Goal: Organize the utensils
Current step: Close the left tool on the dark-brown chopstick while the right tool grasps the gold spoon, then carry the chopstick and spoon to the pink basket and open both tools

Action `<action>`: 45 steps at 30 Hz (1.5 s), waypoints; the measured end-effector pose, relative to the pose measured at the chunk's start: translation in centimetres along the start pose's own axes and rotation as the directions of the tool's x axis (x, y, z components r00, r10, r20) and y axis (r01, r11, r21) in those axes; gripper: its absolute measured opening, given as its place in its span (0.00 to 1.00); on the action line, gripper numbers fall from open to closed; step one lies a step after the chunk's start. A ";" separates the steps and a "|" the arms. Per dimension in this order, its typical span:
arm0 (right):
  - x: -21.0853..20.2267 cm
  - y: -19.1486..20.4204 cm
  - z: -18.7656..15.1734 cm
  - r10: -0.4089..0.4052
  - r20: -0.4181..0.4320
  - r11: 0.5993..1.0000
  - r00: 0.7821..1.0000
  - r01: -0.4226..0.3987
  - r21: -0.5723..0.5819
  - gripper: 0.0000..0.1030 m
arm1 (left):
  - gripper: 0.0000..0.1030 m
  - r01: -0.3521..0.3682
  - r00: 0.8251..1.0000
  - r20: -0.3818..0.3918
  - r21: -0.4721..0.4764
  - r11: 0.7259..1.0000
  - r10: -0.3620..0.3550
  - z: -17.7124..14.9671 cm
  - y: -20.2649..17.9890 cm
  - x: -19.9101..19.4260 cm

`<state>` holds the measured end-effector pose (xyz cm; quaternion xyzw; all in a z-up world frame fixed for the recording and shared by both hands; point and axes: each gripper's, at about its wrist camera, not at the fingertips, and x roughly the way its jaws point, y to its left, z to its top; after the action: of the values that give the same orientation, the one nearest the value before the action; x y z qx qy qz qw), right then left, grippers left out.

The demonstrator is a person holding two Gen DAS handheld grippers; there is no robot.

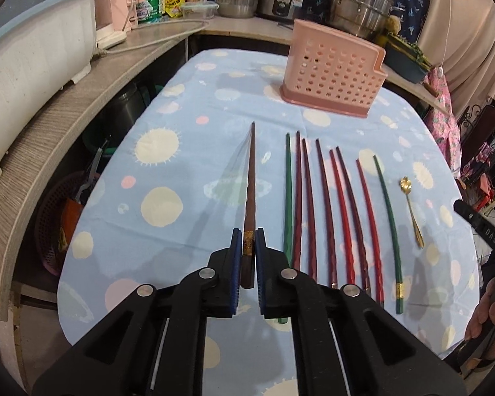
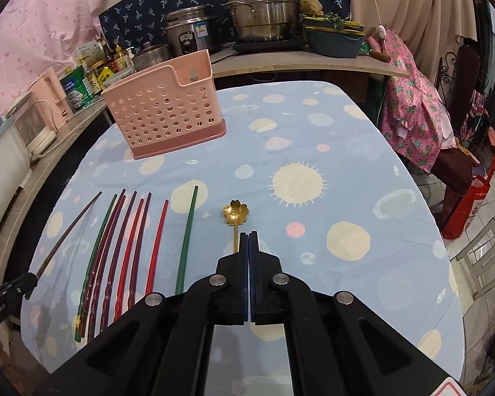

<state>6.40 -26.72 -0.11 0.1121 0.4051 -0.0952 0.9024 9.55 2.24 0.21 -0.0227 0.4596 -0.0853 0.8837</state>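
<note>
Both tongs [image 1: 247, 257] [image 2: 248, 247] closed, level.

Bare cloth [image 2: 313, 125] right of pink holder [image 2: 168, 112].

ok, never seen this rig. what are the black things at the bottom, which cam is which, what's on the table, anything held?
The black shapes are hand-held two-finger grippers; a person carries one in each hand. No robot arm. Each has a fisheye camera looking forward along its fingers, so one picture is the left wrist view and the other the right wrist view, both facing the same table.

The left gripper has its jaws closed on the thick end of a brown chopstick, whose tip points toward the pink holder.

The right gripper has its jaws pressed together over the handle of a gold flower spoon; whether it actually grips the handle is hidden.

On the blue tablecloth lies a row of red, maroon and green chopsticks, roughly parallel. The perforated holder stands upright beyond them. Pots and bottles sit on the counter behind.
</note>
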 end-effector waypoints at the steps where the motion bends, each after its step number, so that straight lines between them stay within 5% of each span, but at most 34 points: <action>1: 0.3 0.0 -0.4 0.010 -0.016 1.000 1.000 -0.010 0.004 0.03 | 0.08 0.000 1.000 0.005 0.002 1.000 0.000 0.1 -0.1 -0.1; 4: 1.7 0.0 -1.8 0.033 -0.070 0.999 0.997 -0.032 0.023 0.24 | 0.06 -0.001 1.000 -0.007 0.005 1.000 0.001 -0.1 -0.2 0.2; 6: 2.4 0.0 -2.5 0.044 -0.093 0.999 0.995 -0.041 0.032 0.27 | 0.06 -0.001 1.000 -0.020 0.005 1.000 0.001 -0.5 -0.2 0.4; 11: 4.2 0.1 -3.6 0.042 -0.140 0.999 0.989 -0.037 0.039 0.26 | 0.06 -0.006 0.999 -0.046 0.010 1.000 0.007 -1.4 -0.3 1.1; 20: 4.0 1.0 -4.3 -0.028 -0.103 0.998 0.994 0.022 -0.060 0.11 | 0.08 0.007 0.995 -0.098 -0.014 1.000 -0.009 -2.4 0.2 2.9; 23: 3.7 1.0 -4.3 -0.027 -0.104 0.998 0.994 0.021 -0.054 0.11 | 0.22 0.008 0.992 -0.124 -0.025 1.000 -0.011 -2.9 0.4 3.9; 26: 3.2 0.8 -4.2 -0.020 -0.100 0.999 0.995 0.016 -0.041 0.11 | 0.26 0.043 0.988 -0.146 -0.056 0.998 -0.050 -3.3 0.9 4.6; 32: 2.5 0.7 -4.3 -0.012 -0.096 1.000 0.995 0.010 -0.028 0.11 | 0.24 0.038 0.990 -0.137 -0.045 0.998 -0.043 -3.6 0.7 5.1; 35: 2.2 0.4 -4.3 0.002 -0.100 1.000 0.995 -0.003 -0.011 0.11 | 0.07 0.047 0.988 -0.147 -0.036 0.998 -0.051 -3.7 0.6 5.2; 45: 0.0 -0.4 -3.2 0.007 -0.051 1.000 0.999 -0.007 0.010 0.11 | 0.07 0.046 0.996 -0.070 -0.045 0.998 -0.050 -1.9 1.1 1.6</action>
<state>3.98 -26.18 -2.21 0.1202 0.4271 -0.0910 0.8916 9.08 3.15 -2.33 -0.0499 0.4917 -0.0972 0.8639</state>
